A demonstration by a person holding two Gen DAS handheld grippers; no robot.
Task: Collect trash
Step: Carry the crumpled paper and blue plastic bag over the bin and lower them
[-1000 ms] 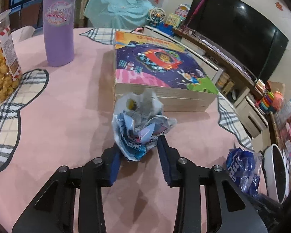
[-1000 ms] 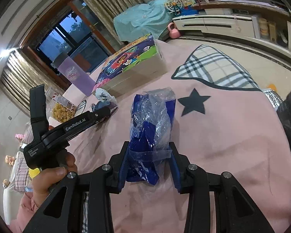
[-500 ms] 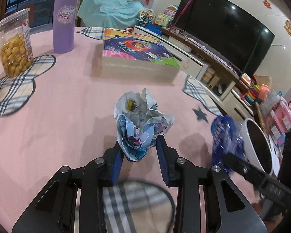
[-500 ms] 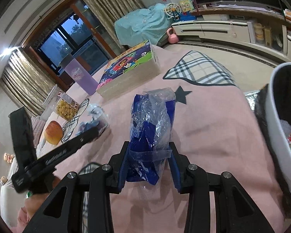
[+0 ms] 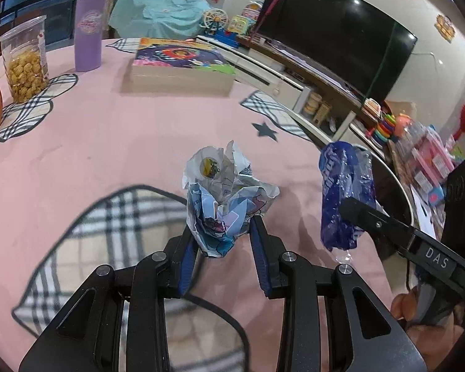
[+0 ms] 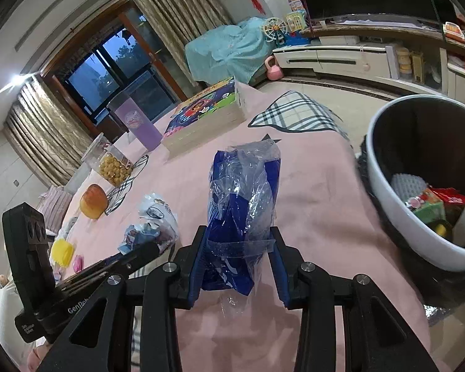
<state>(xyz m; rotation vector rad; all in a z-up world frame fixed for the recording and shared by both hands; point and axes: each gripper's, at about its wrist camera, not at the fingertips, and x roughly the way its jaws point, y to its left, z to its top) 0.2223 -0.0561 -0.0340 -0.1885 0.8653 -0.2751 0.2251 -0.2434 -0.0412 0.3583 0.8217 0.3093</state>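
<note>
My left gripper (image 5: 223, 241) clamped a crumpled wrapper (image 5: 224, 201), my right gripper (image 6: 237, 263) a blue plastic bag (image 6: 243, 198) — both aloft just short of the bin (image 6: 384, 192). It already held rubbish; dropping these two remained.

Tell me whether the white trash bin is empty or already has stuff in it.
Not empty. The right wrist view shows wrappers and other trash lying inside the white trash bin.

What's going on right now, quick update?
Left gripper shut on crumpled wrapper. Right gripper shut on blue plastic bag. Trash bin at table edge, path unobstructed.
</note>
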